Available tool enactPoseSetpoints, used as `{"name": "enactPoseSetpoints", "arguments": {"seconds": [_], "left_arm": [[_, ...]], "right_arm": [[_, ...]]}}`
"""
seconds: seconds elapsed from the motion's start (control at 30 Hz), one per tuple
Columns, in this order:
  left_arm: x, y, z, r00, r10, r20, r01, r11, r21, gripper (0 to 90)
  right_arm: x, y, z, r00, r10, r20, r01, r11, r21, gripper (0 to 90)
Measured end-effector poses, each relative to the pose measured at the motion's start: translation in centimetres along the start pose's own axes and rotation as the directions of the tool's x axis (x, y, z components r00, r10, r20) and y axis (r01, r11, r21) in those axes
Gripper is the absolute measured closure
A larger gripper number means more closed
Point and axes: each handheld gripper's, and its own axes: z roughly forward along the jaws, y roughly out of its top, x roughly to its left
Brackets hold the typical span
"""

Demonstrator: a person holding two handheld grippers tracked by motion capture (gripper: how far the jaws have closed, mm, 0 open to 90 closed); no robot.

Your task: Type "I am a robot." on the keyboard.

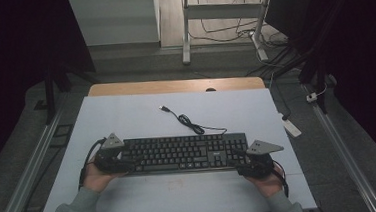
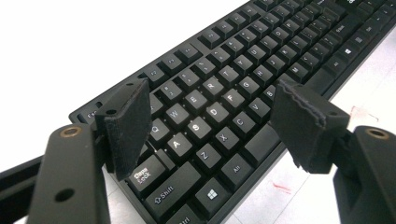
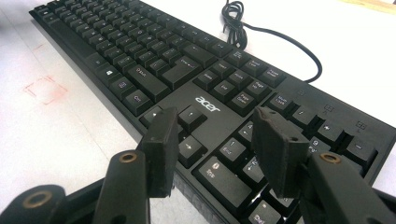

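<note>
Two open grippers, left gripper (image 1: 125,163), right gripper (image 1: 243,166), flanking keyboard (image 1: 184,153)

- Grey long sleeves (image 1: 75,210) with ribbed cuffs cover both forearms.
- The black left gripper (image 2: 212,123) has square, rough foam-like pads (image 2: 128,126), brass-ringed holes in its arms, a grey three-cornered top plate (image 1: 112,141) and a black trailing cable (image 1: 86,163).
- The black right gripper (image 3: 215,149) has matching pads (image 3: 161,149), brass-ringed holes and a grey plate (image 1: 264,147).
</note>
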Motion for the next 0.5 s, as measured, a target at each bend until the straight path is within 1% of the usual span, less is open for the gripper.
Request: {"name": "enactPoseSetpoints", "arguments": {"seconds": [0.1, 0.27, 0.4, 0.5], "left_arm": [[-0.1, 0.1, -0.1, 0.9999, -0.007, 0.012, 0.007, 0.9999, -0.016, 30.6], [-0.4, 0.3, -0.2, 0.9985, -0.021, 0.050, 0.023, 0.9989, -0.040, 33.2], [-0.8, 0.4, 0.0, 0.9958, -0.026, 0.088, 0.030, 0.9982, -0.053, 38.5], [-1.3, 0.5, 0.2, 0.9941, -0.006, 0.108, 0.011, 0.9988, -0.048, 45.9]], "right_arm": [[-0.1, 0.0, -0.1, 1.0000, 0.004, -0.003, -0.004, 1.000, -0.007, 51.3], [-0.1, 0.0, 0.0, 1.0000, 0.010, 0.000, -0.010, 1.000, -0.008, 51.3], [-0.1, 0.0, 0.0, 1.0000, 0.009, 0.001, -0.009, 1.000, -0.005, 51.3], [-0.1, 0.0, 0.0, 1.0000, 0.007, 0.000, -0.007, 1.000, -0.001, 51.4]]}}
